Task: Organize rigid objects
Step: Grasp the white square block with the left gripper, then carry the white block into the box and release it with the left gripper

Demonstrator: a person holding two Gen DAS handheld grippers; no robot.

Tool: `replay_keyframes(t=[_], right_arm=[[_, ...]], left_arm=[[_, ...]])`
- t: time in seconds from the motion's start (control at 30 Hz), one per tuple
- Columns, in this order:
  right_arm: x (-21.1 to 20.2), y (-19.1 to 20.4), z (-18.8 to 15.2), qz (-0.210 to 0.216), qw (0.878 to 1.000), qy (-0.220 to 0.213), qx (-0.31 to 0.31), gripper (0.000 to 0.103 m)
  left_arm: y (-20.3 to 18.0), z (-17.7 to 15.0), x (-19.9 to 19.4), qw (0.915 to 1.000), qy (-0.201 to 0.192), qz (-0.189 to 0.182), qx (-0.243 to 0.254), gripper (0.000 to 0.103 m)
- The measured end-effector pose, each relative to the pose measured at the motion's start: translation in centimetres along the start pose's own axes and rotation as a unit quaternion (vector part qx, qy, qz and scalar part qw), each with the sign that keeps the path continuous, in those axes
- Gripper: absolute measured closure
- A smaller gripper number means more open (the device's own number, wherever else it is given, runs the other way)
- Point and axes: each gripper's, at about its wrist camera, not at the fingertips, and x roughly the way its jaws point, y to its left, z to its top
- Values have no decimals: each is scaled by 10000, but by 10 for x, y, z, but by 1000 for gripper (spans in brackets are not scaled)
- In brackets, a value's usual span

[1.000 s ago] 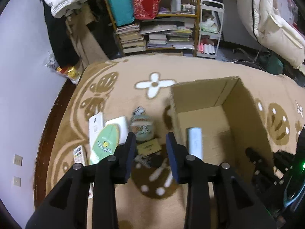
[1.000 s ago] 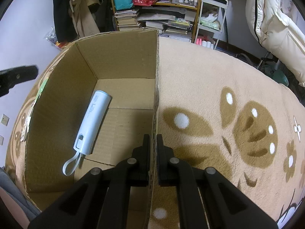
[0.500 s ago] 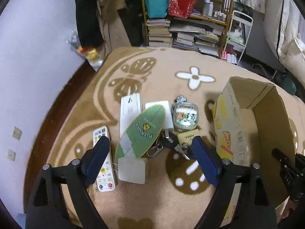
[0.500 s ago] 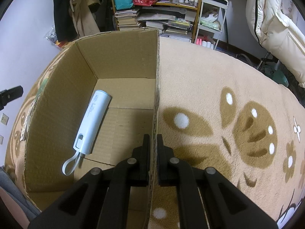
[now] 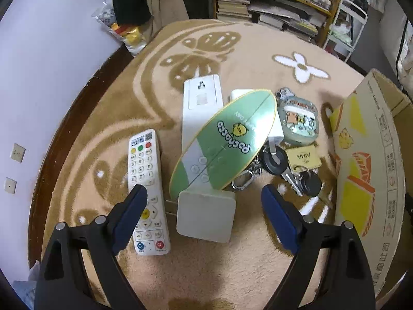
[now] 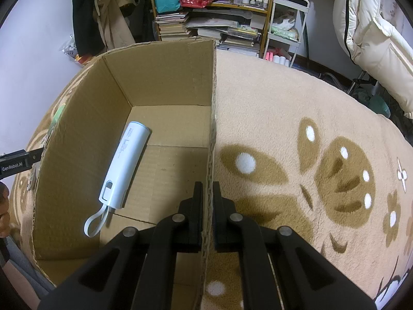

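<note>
My left gripper [image 5: 203,193] hangs over a pile of small things on the rug, its jaws wide and still opening, nothing pressed between them. Below it lies a white square adapter [image 5: 206,215]. A green oval card [image 5: 224,142] rests across a long white power strip [image 5: 202,108]. A white remote [image 5: 148,191] lies by the left finger. Keys [image 5: 291,170] and a round printed case [image 5: 299,122] sit to the right. My right gripper [image 6: 207,188] is shut on the right wall of the cardboard box [image 6: 165,77]. A light blue power bank [image 6: 126,165] lies inside.
The box [image 5: 369,168] stands just right of the pile. The rug's left edge meets a dark floor and white wall [image 5: 38,64]. Bookshelves [image 6: 214,20], a white cart [image 6: 286,25] and hanging clothes fill the back. A person's hand [image 6: 4,206] shows at the left.
The left gripper swung left from the box to above the pile, came lower, and its jaws spread wide. The right gripper kept its grip on the box wall.
</note>
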Motion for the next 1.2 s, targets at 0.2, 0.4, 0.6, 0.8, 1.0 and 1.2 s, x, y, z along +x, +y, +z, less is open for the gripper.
replay_keyframes(t=[0.2,0.4,0.6,0.8,1.0,1.2], right_arm=[[0,0,0,-5,10000,1,1,96],[0,1,0,-6,10000,1,2,97],[0,1,0,-10,10000,5,-3,97],[0,2,0,-13,10000,7,-8,97],[0,2,0,-20,10000,9,-15,97],[0,3,0,-19,10000,8,-8,97]], left_arm=[[1,-4,14,9998,189,-89,-26,19],[7,-6,25,9991,346,-126,-192,38],[4,-7,25,9995,289,-92,-49,38],[-1,-9,21,9997,256,-60,12,38],[-8,-8,2,9998,46,-44,194,51],[-15,-8,-3,9993,76,-103,339,51]])
